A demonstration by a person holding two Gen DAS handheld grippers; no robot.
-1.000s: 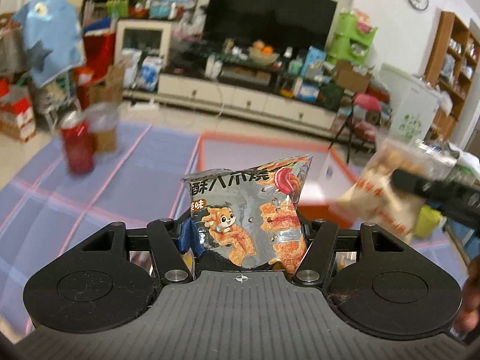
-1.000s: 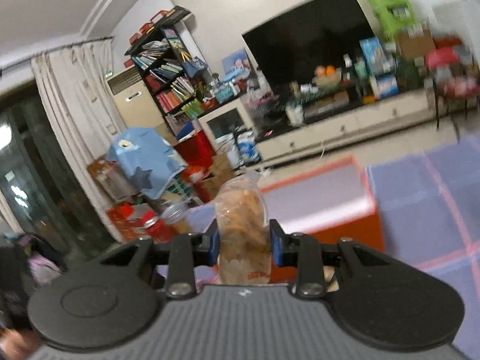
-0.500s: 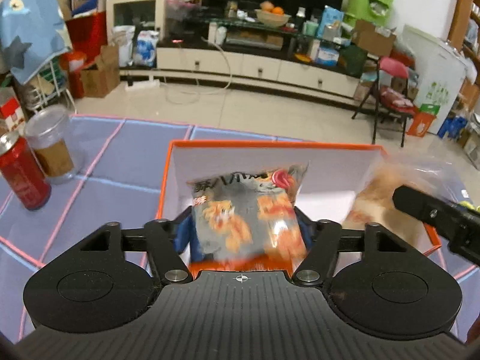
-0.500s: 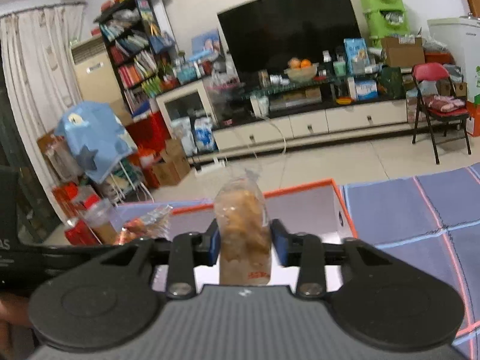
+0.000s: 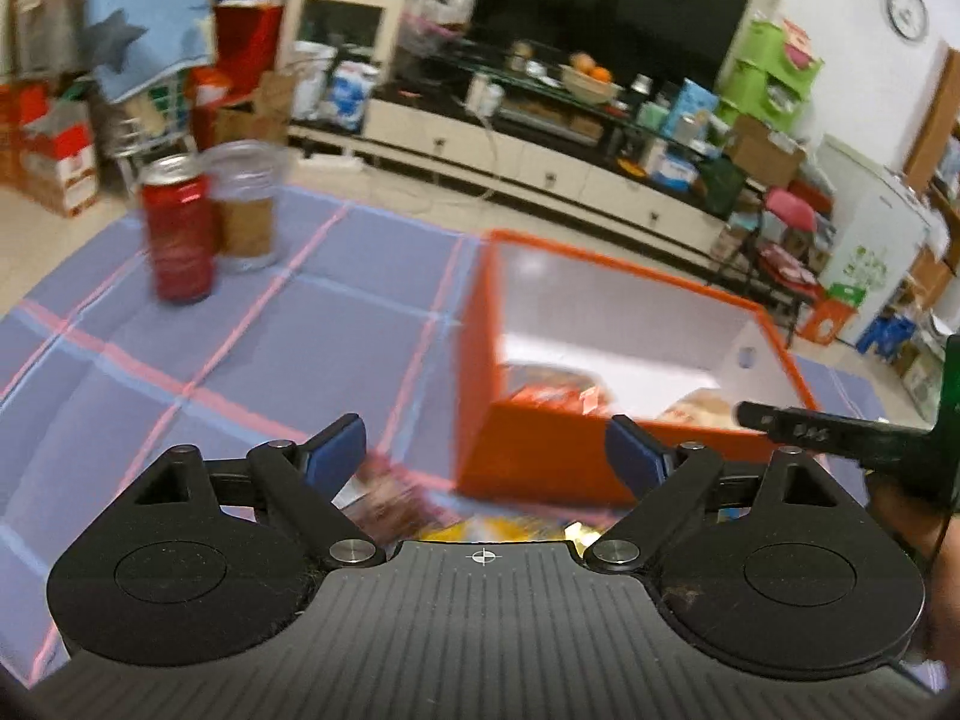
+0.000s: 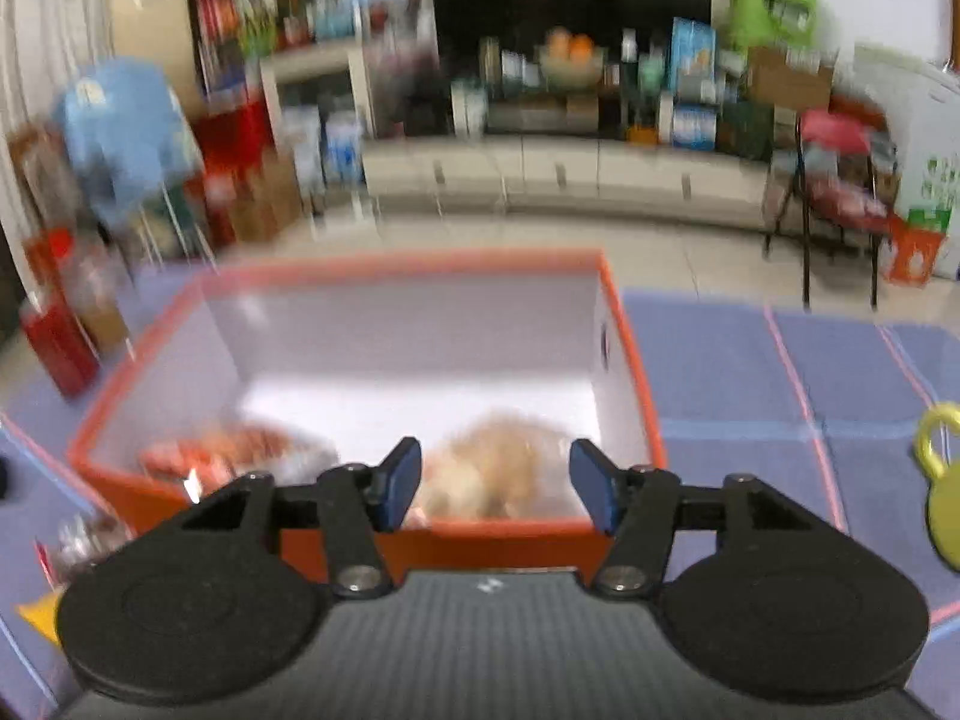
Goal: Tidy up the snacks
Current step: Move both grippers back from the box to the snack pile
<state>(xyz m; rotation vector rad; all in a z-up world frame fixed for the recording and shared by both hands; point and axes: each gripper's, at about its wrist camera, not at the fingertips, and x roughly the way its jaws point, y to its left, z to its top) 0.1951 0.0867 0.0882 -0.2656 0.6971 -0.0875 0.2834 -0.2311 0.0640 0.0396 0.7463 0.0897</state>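
Note:
In the left wrist view my left gripper (image 5: pixel 483 441) is over the mat beside the orange box (image 5: pixel 624 276), its jaws opening with nothing between them. A grey-and-orange snack bag (image 5: pixel 552 387) and a beige snack bag (image 5: pixel 696 405) lie inside the box. In the right wrist view my right gripper (image 6: pixel 493 459) hovers at the near wall of the orange box (image 6: pixel 408 261), jaws opening. The beige bag (image 6: pixel 498 468) lies loose below them, apart from the pads. The grey-and-orange bag (image 6: pixel 228 450) rests to its left.
A red can (image 5: pixel 180 234) and a clear jar (image 5: pixel 246 210) stand on the blue checked mat left of the box. Blurred snack packets (image 5: pixel 390 498) lie under my left gripper. A yellow-green kettlebell shape (image 6: pixel 942 498) sits on the mat at the right.
Both grippers have opened and let go of their bags, which now lie in the orange box. The left gripper has swung left off the box; the right has sunk toward it.

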